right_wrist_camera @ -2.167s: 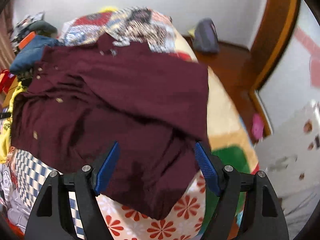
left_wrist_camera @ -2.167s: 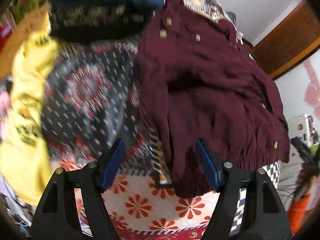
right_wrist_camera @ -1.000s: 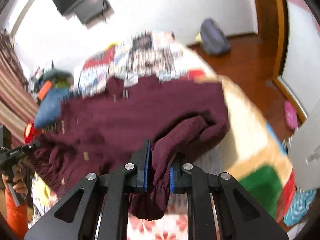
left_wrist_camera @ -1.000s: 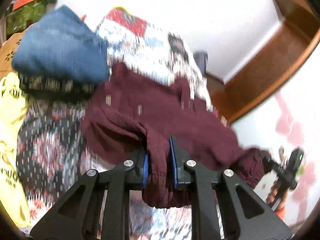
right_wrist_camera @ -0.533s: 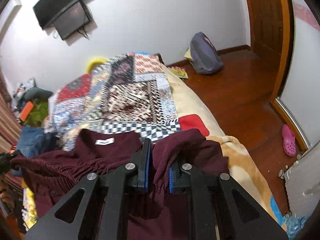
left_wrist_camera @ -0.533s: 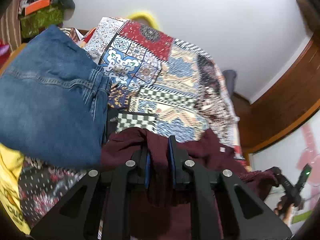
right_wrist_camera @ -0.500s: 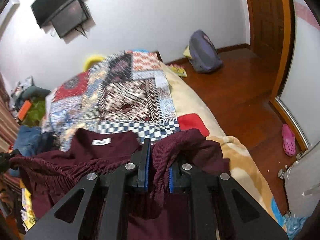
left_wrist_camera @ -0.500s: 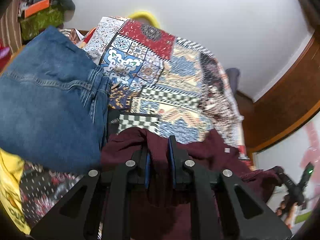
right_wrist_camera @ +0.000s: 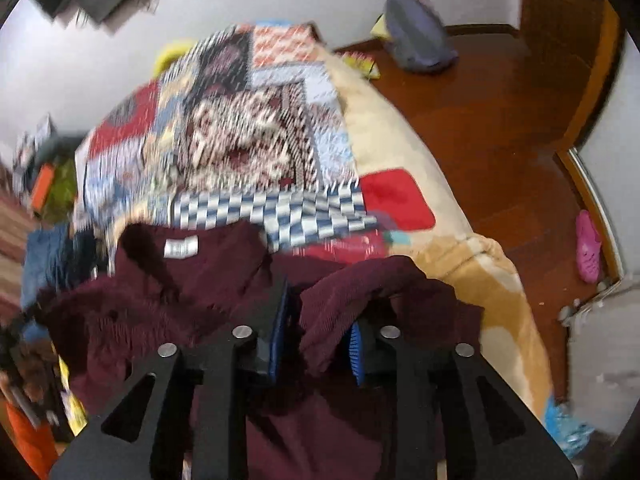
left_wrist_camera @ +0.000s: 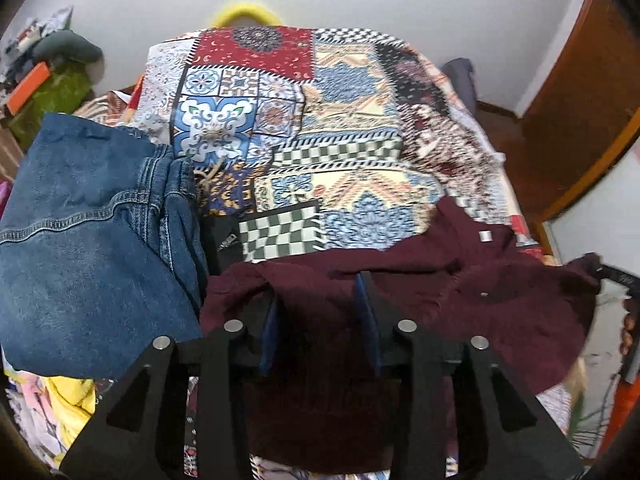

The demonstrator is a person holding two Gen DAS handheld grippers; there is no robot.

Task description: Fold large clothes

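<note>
Both grippers are standing released: the left gripper (left_wrist_camera: 320,312) and right gripper (right_wrist_camera: 320,328) are straddling the maroon jacket (left_wrist_camera: 460,292), which is lying on the patchwork bedspread (left_wrist_camera: 352,128), jeans (left_wrist_camera: 88,240) at nine o'clock.

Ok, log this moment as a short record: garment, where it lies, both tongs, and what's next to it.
garment: maroon shirt, bunched, neck label showing
surface: patchwork bedspread
left tongs: open, fabric between the fingers
right tongs: open, a fold of fabric between the fingers
neighbour: blue jeans, left of the shirt
</note>
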